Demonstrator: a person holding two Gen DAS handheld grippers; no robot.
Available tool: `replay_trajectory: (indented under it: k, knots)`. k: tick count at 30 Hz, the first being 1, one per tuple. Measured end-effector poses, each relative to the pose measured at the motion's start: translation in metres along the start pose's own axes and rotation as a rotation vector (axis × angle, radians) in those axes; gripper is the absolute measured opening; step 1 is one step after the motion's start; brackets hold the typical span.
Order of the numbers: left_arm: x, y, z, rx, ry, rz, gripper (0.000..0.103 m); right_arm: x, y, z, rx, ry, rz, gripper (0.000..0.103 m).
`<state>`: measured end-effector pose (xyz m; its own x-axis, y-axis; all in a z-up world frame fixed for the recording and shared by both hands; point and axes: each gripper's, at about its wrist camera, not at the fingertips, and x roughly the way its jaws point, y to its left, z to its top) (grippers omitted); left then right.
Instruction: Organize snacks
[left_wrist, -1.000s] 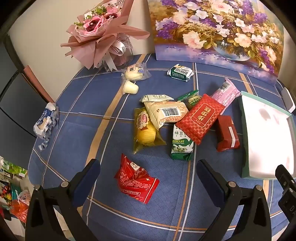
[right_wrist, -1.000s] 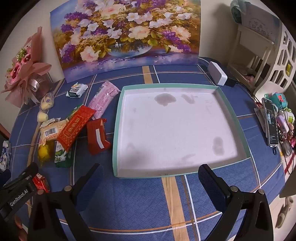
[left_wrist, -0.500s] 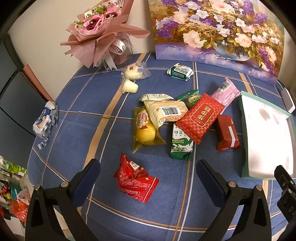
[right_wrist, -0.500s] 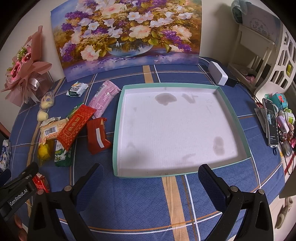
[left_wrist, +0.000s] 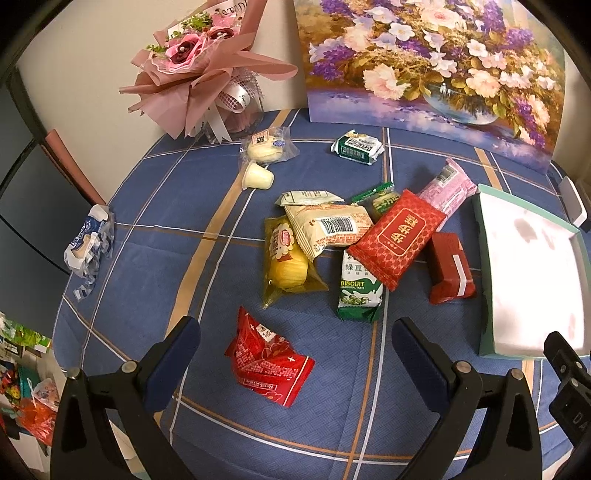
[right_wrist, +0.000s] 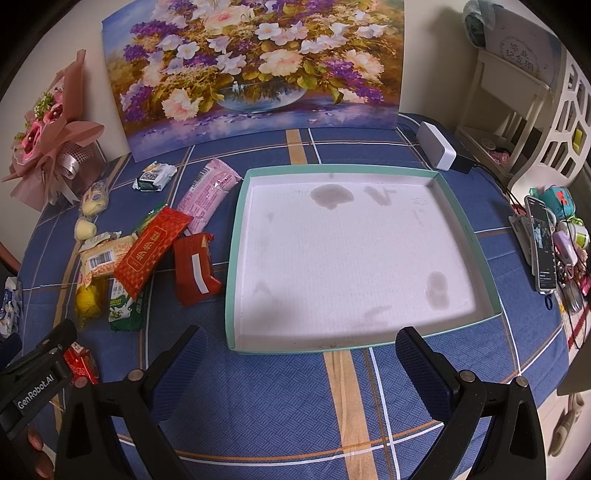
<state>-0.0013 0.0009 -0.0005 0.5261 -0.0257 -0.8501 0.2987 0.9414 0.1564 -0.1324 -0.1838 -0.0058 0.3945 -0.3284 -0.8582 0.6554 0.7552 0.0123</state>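
twelve snacks lie loose on the blue checked tablecloth (left_wrist: 155, 206), none in the one teal-rimmed tray (right_wrist: 458, 221) at their right: a red crinkly packet (left_wrist: 267, 358) lies nearest, between the spread fingers of the left gripper (left_wrist: 295, 354), then a piled cluster with a yellow cake bag (left_wrist: 288, 262), a green biscuit pack (left_wrist: 358, 291) and a big red sachet (left_wrist: 399, 236). the right gripper (right_wrist: 299, 362) hangs wide apart and empty over the tray's near edge. one pink bouquet (left_wrist: 199, 70) and one flower painting (right_wrist: 255, 70) stand at the back, and a phone (right_wrist: 541, 243) sits among clutter right of the tray.
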Motion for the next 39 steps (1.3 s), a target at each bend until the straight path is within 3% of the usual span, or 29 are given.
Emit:
replay_trajectory:
  k: [12, 23, 33, 36, 39]
  knots:
    - [0.0, 0.016, -0.001, -0.058, 0.004, 0.029, 0.103, 0.0, 0.006, -0.001, -0.012, -0.009, 0.033, 0.103]
    - [0.008, 0.069, -0.004, -0.19, 0.015, 0.009, 0.103, -0.004, 0.046, 0.016, -0.018, -0.025, 0.297, 0.103]
    - [0.043, 0.083, -0.018, -0.258, 0.178, -0.042, 0.102, 0.02, 0.081, 0.015, -0.071, 0.057, 0.359, 0.1]
    - [0.054, 0.081, -0.022, -0.26, 0.219, -0.071, 0.094, 0.033, 0.087, 0.016, -0.068, 0.1, 0.383, 0.095]
    - [0.064, 0.078, -0.026, -0.268, 0.26, -0.09, 0.093, 0.043, 0.094, 0.014, -0.08, 0.131, 0.387, 0.093]
